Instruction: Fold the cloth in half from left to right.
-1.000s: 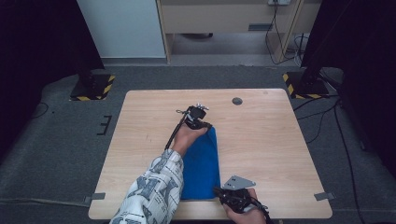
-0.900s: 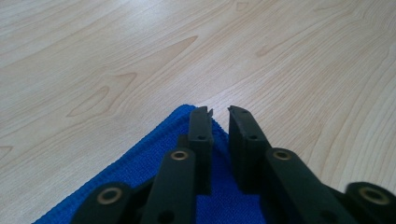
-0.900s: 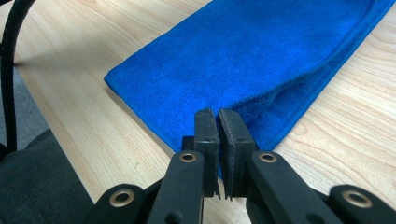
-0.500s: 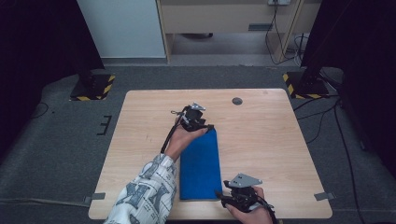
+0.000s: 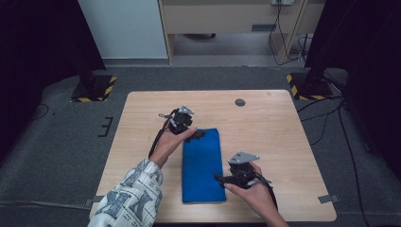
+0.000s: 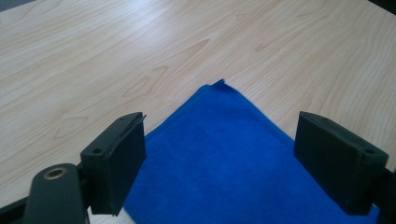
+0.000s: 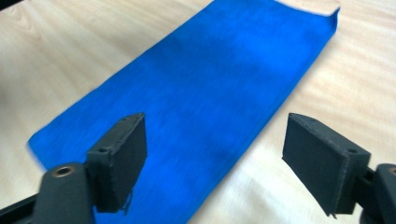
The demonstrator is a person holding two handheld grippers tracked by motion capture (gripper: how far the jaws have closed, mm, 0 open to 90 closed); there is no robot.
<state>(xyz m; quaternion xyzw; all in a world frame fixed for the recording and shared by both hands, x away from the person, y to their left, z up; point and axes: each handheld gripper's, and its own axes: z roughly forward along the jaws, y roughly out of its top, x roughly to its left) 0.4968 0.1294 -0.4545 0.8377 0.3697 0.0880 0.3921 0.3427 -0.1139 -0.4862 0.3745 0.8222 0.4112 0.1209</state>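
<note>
Hiding under the left hand (image 5: 176, 142): blue cloth (image 5: 203, 165) corner.

Overhead cam sits above my side, looking forward and down over the whole table (image 5: 283, 123). My two gripper cams ride low and close, aimed along the jaws. All three catch the same blue cloth (image 5: 203, 163) (image 6: 233, 163) (image 7: 196, 102).
</note>
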